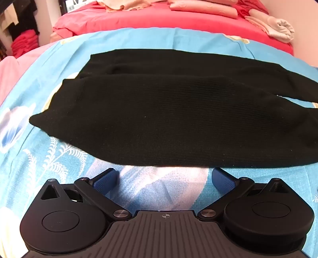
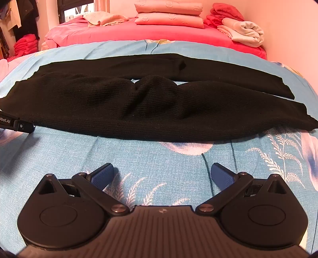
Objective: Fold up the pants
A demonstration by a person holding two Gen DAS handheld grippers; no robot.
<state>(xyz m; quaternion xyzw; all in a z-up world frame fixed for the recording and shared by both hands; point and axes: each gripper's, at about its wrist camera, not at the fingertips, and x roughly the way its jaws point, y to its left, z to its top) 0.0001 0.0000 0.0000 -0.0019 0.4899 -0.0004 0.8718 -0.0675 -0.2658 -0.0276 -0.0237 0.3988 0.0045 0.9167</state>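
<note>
Black knit pants (image 1: 169, 119) lie flat across a blue flowered bedsheet (image 1: 39, 158), both legs side by side. My left gripper (image 1: 166, 178) hangs open just short of the near edge of the near leg, nothing between its blue pads (image 1: 105, 180). In the right wrist view the pants (image 2: 149, 107) stretch from left to right, with a bump of bunched cloth near the middle. My right gripper (image 2: 162, 174) stands wide open over the bare sheet (image 2: 159, 158), well short of the pants. A black part of the left gripper (image 2: 17, 125) shows at the left edge beside the pants.
Behind the sheet lies a red quilt (image 2: 119, 33) with stacked pink pillows (image 2: 169, 16) and folded towels (image 2: 242, 31) on it. Red folded clothes (image 2: 25, 46) and dark hanging garments stand at the far left. A pale wall closes the right side.
</note>
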